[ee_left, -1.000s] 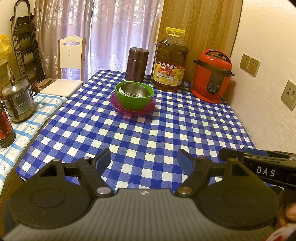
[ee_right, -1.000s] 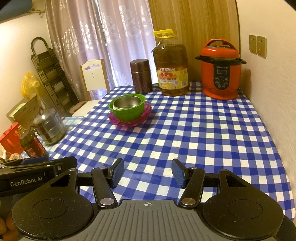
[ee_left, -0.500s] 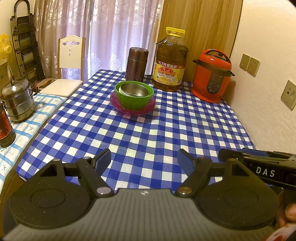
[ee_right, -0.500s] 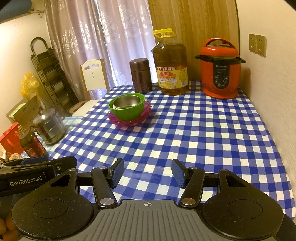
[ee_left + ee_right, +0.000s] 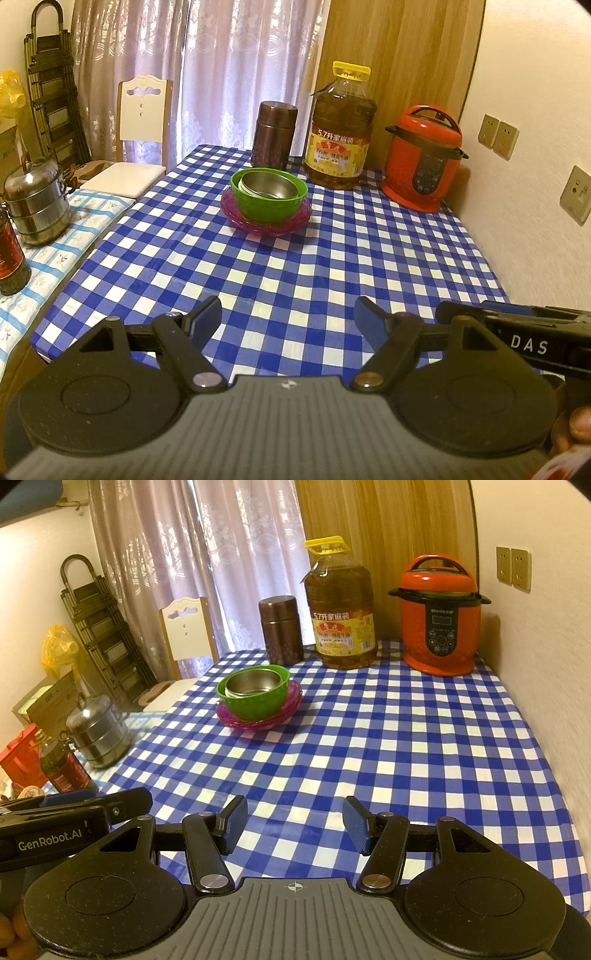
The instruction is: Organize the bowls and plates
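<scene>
Blue-checked tabletop [image 5: 295,266] carries a steel bowl [image 5: 267,186] nested in a green plastic bowl [image 5: 269,206] on a pink plate [image 5: 266,225]; with left gripper [image 5: 288,319] jaws wide and right gripper [image 5: 294,825] jaws half-spread, both empty, a one-rim grab risks tipping the stack.

Bare checked tablecloth [image 5: 295,273] up to the stacked bowls [image 5: 269,197], oil bottle [image 5: 339,129] and cooker [image 5: 423,158] crowding behind

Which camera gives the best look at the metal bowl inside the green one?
The right wrist view: the metal bowl shows more of its inside and wall. The left wrist view shows it flatter.
</scene>
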Demonstrator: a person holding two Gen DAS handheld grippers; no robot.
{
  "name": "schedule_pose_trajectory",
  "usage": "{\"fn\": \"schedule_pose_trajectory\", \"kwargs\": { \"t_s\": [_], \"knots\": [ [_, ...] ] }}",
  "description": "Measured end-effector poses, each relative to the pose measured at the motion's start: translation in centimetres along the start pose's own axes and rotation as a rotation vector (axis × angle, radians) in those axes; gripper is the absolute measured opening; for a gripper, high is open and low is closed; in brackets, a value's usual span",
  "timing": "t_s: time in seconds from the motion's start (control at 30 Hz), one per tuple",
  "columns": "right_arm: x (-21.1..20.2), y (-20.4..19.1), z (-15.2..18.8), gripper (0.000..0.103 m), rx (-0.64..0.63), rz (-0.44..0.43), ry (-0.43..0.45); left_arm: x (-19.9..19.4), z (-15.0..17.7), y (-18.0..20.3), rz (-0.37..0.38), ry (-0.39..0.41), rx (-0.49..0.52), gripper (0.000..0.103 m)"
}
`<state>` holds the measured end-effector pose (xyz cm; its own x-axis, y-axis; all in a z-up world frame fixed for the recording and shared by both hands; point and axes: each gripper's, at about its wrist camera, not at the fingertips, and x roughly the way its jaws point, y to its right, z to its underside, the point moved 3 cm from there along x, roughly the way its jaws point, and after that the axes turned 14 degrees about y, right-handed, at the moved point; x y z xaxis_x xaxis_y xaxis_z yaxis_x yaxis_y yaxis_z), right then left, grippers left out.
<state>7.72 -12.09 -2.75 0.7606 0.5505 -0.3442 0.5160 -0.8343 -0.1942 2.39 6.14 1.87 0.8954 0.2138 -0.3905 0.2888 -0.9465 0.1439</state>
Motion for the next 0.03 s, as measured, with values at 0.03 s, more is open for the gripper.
{"fn": "schedule_pose_trajectory", "kwargs": {
  "t_s": [0.03],
  "knots": [
    [0.0, 0.0, 0.0, 0.057, 0.0, -0.001, 0.0, 0.02, 0.04, 0.03, 0.004, -0.001, -0.003, 0.077]
  ]
}}
